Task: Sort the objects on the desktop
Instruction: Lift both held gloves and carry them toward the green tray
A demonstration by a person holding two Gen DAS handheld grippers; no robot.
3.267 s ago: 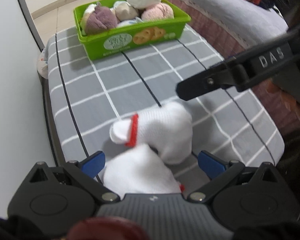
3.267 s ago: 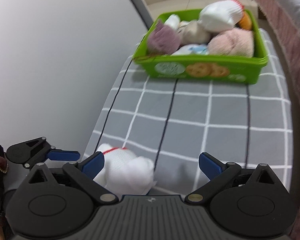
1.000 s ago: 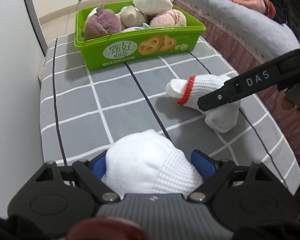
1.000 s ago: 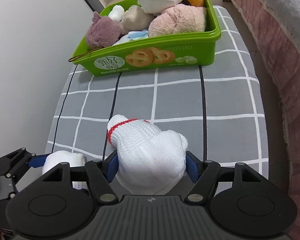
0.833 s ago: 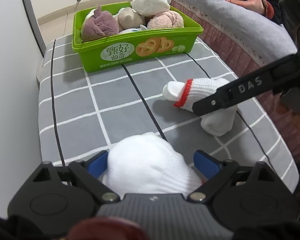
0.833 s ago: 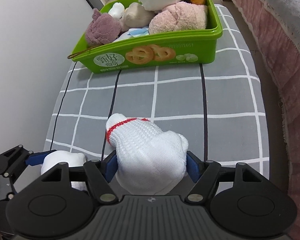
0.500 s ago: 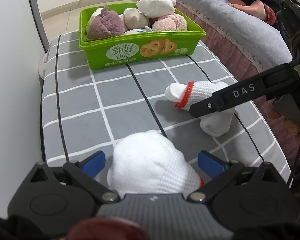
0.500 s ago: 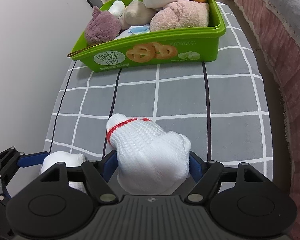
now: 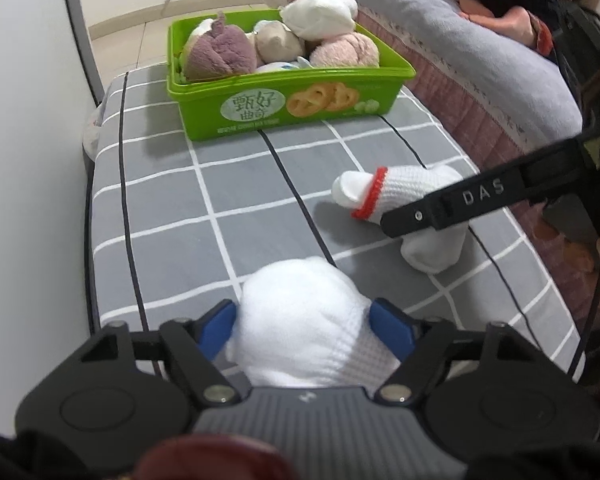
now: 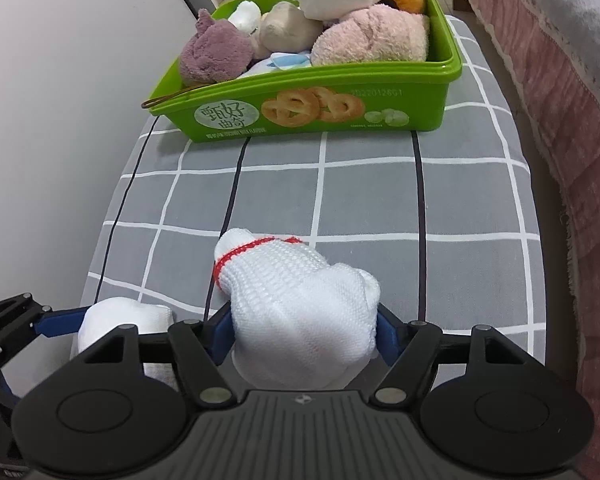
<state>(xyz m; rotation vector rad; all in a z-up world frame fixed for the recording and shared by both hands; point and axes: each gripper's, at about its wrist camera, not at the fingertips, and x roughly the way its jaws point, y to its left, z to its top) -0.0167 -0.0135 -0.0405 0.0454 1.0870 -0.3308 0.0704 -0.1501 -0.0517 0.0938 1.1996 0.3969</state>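
My left gripper (image 9: pixel 304 326) is shut on a bunched plain white sock (image 9: pixel 300 320) near the front left of the grey checked surface (image 9: pixel 236 196); it also shows in the right wrist view (image 10: pixel 120 320). My right gripper (image 10: pixel 304 330) is shut on a white sock with a red band (image 10: pixel 292 292), held over the surface; that sock also shows at the right in the left wrist view (image 9: pixel 400 196). The green tray (image 10: pixel 340 92) stands at the far end, full of plush toys and socks.
A white wall (image 9: pixel 24 160) runs along the left side. A bed with pink skirt and grey cover (image 9: pixel 480 76) lies along the right. Bare checked cloth separates the grippers from the tray (image 9: pixel 276 100).
My left gripper opened briefly around the white sock and has closed on it again. Both grippers have moved closer to the green tray with their socks.
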